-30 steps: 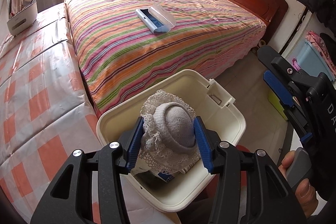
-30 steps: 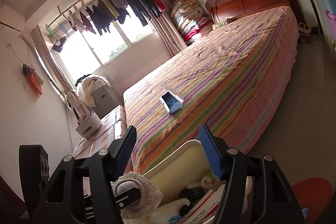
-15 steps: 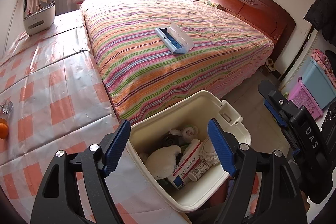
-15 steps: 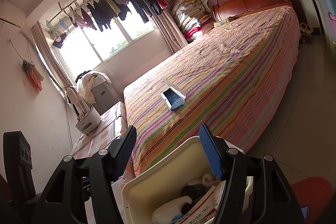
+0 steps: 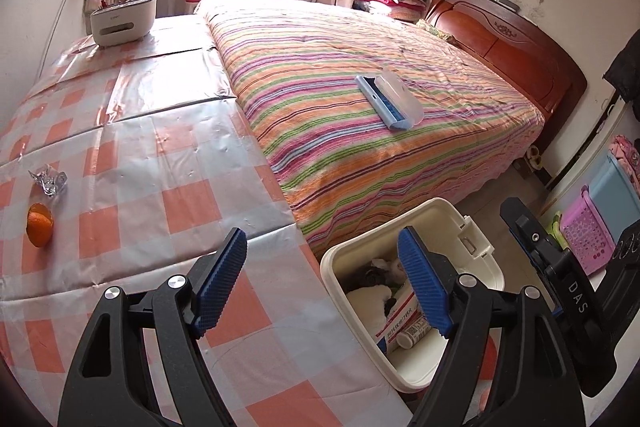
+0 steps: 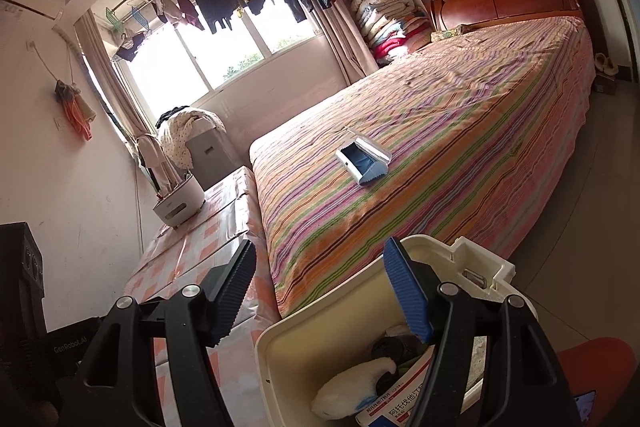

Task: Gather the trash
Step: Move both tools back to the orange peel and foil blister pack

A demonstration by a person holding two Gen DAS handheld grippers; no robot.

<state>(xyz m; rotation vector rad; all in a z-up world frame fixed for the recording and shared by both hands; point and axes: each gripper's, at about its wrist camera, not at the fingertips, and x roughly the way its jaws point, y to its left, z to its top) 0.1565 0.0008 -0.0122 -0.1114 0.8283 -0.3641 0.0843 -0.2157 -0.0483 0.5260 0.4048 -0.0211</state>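
A cream trash bin [image 5: 476, 227] stands on the floor between the table and the bed. It holds a white cloth [image 5: 370, 297], a medicine box [image 5: 400, 323] and a small bottle. My left gripper [image 5: 321, 237] hangs over the table's edge beside the bin, its jaws opening with nothing between them. On the checked table [image 5: 160, 163] at the left lie a crumpled foil wrapper [image 5: 50, 179] and a piece of orange [image 5: 40, 225]. My right gripper [image 6: 319, 247] hovers over the bin [image 6: 320, 311], its jaws opening and not pressing on anything.
A blue and white lint brush [image 5: 390, 101] lies on the striped bed [image 5: 360, 39]. A white caddy [image 5: 122, 17] stands at the table's far end. A pink basket [image 5: 586, 239] and a blue box sit on the floor at the right. A black speaker [image 6: 20, 287] stands at the left wall.
My left gripper held a grey lace-trimmed cap over the bin, then let it go. It has drawn back and up toward the table. The right gripper has shifted a little.
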